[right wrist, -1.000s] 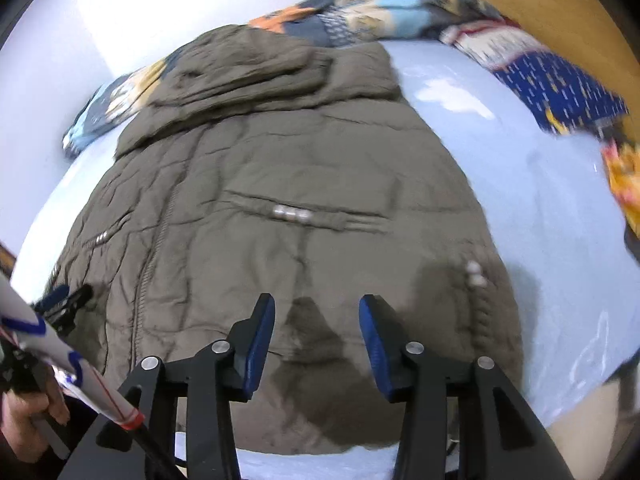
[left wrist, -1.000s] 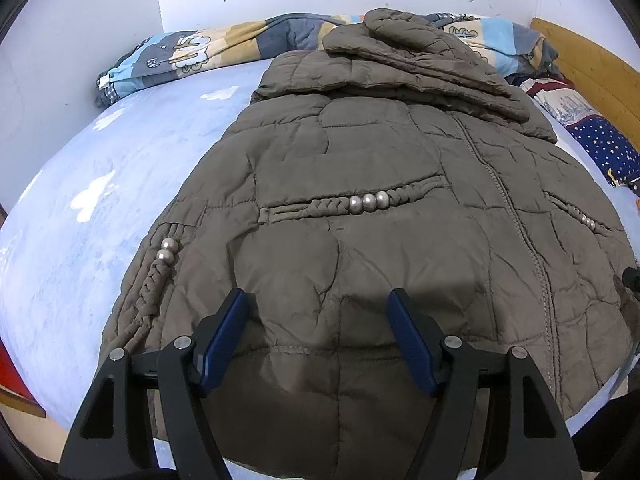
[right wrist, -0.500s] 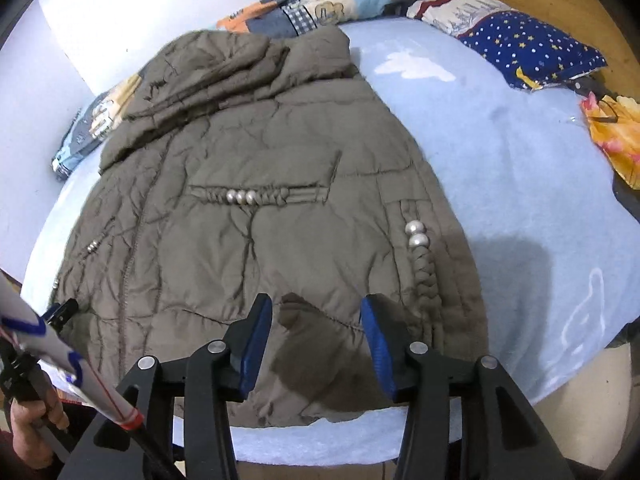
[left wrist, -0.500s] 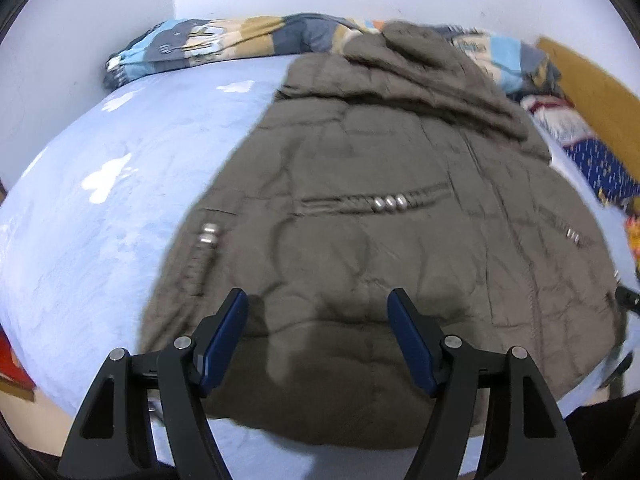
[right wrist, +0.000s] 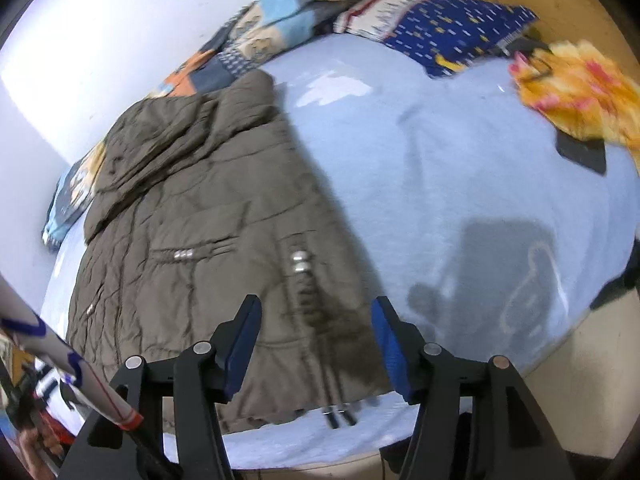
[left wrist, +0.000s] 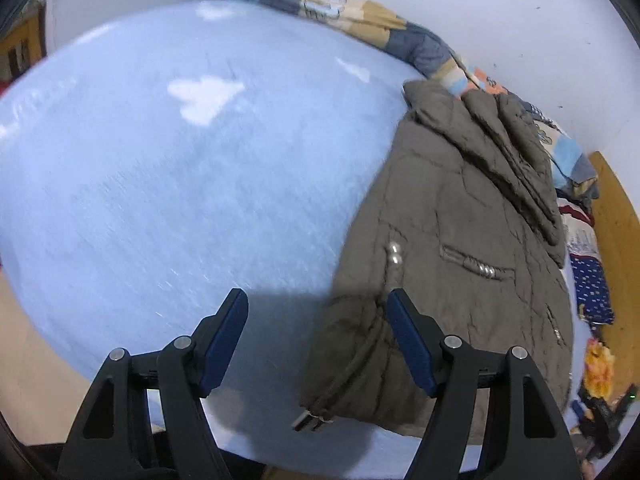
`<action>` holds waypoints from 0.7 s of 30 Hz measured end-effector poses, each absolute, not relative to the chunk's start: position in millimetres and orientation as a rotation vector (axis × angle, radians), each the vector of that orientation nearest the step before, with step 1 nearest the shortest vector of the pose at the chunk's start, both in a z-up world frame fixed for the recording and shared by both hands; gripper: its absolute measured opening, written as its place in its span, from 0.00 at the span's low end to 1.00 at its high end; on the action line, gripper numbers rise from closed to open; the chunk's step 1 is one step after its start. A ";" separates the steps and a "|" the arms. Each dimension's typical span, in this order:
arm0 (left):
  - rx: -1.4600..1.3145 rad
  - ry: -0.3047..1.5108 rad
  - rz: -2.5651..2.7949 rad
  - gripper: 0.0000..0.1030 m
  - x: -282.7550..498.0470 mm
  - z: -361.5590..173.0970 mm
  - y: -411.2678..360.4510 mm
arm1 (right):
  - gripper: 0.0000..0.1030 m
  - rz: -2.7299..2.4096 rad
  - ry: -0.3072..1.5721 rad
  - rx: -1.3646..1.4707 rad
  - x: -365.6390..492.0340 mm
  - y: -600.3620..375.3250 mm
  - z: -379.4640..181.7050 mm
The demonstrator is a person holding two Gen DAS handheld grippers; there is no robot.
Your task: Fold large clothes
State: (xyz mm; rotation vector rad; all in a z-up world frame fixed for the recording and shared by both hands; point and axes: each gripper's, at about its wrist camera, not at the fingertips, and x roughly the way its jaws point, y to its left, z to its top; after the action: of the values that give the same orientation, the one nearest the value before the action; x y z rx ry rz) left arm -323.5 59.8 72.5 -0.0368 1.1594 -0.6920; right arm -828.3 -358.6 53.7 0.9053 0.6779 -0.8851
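Note:
A brown quilted jacket (left wrist: 460, 248) lies flat on the light blue bed (left wrist: 180, 184), hood toward the wall, hem toward me. It also shows in the right wrist view (right wrist: 208, 216). My left gripper (left wrist: 318, 328) is open and empty above the jacket's left hem corner and side edge, near a buckled strap (left wrist: 310, 422). My right gripper (right wrist: 316, 338) is open and empty above the jacket's right hem corner, over the braided trim with metal beads (right wrist: 300, 262).
A patchwork quilt (left wrist: 360, 28) lies bunched along the white wall. A blue starred pillow (right wrist: 448, 30) and an orange cloth (right wrist: 580, 84) lie at the right by the wooden headboard (left wrist: 616, 248). The bed's front edge (right wrist: 320, 452) is just below the grippers.
Both grippers have swung outward: the left one to the jacket's left side, the right one to its right side. Both stayed open and empty. The jacket has not moved.

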 end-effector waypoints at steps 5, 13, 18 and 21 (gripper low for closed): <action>-0.079 1.229 -0.697 0.69 -327.5 57.6 58.3 | 0.61 -0.883 0.661 1.025 -840.8 -370.8 36.1; -0.081 1.251 -0.706 0.69 -337.7 51.8 53.2 | 0.65 -0.860 0.610 1.167 -865.7 -377.2 14.7; -0.063 1.264 -0.724 0.69 -340.7 48.2 44.2 | 0.69 -0.801 0.577 1.250 -866.6 -377.4 4.4; -0.037 1.260 -0.740 0.70 -344.7 46.3 37.3 | 0.72 -0.771 0.581 1.281 -862.3 -376.1 -0.8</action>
State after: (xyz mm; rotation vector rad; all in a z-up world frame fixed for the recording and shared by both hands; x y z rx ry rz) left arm -344.7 37.3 46.3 -0.0367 1.2596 -0.7397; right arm -862.3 -376.1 -0.8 1.2807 0.5808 -0.7709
